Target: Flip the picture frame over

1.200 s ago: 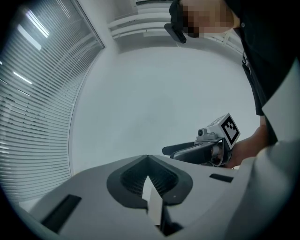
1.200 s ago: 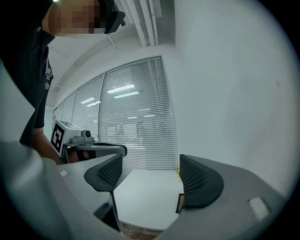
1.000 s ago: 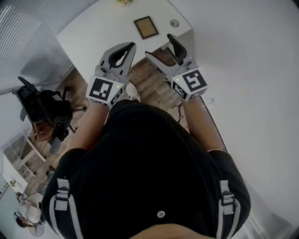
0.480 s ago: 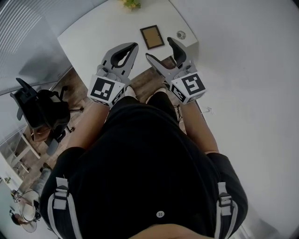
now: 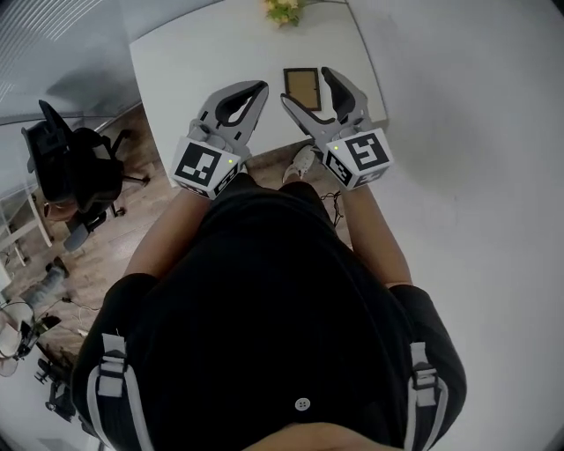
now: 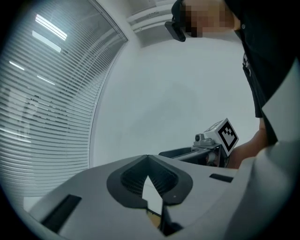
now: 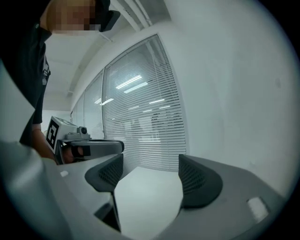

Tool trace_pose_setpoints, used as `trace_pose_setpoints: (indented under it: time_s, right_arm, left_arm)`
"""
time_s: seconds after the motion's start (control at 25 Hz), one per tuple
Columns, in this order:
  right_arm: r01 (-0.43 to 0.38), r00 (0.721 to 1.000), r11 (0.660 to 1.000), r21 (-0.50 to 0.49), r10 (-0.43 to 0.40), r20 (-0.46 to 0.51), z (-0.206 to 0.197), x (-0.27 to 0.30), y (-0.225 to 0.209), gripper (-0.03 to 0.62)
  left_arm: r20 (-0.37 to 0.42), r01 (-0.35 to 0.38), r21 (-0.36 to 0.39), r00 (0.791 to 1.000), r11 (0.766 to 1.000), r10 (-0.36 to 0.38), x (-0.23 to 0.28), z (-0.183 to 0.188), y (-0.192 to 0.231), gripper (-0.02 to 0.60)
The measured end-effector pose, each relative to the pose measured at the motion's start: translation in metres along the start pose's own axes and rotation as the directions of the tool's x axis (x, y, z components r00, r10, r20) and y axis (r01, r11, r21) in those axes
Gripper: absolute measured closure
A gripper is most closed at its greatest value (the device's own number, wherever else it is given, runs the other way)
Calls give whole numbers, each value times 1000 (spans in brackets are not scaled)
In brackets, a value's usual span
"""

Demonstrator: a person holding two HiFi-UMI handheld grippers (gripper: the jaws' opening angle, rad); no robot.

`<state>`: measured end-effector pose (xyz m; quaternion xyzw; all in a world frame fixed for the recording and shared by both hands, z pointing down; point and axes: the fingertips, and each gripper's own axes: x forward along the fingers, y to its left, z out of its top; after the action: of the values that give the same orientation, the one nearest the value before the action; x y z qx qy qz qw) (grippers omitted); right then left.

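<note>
Fingers (image 5: 345, 92) of R gripper (image 5: 305, 84) spread, empty; picture frame (image 5: 301, 88) flat on table (image 5: 203, 53) nr right edge, seen betw. them. L gripper (image 5: 258, 88) fingers pressed together, left of frame.

A white table (image 5: 203, 62) carries a picture frame (image 5: 302, 85) with a dark border and a tan-brown panel. Pale yellow-green flowers (image 5: 284, 11) sit at the table's far edge. The left gripper (image 6: 152, 187) and right gripper (image 7: 147, 176) are light grey with black ribbed pads (image 7: 197, 180), and each cube bears black-and-white square markers. The person's shirt (image 5: 282, 299) is black with grey straps. The floor (image 5: 132, 176) is brown wood, the chair (image 5: 75, 172) black, and the blinds (image 6: 37, 93) pale with fine horizontal stripes.
</note>
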<state>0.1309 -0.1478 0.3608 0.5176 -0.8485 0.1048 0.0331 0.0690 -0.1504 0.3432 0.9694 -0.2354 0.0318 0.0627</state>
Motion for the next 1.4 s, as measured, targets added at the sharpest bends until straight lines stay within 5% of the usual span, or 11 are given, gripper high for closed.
trace_pose_setpoints:
  time_s: [0.56, 0.88, 1.4]
  right_arm:
    - [-145, 975, 987, 63, 154, -159, -68, 43, -77, 215]
    - [-78, 960, 995, 62, 92, -266, -121, 64, -93, 227]
    - [93, 888, 994, 66, -53, -457, -216, 72, -102, 244]
  left_arm:
    - [-10, -225, -47, 974, 973, 225, 60, -42, 25, 575]
    - [-37, -302, -25, 953, 953, 301, 58, -69, 48, 575]
    - [-98, -261, -57, 962, 964, 255, 62, -128, 49, 575]
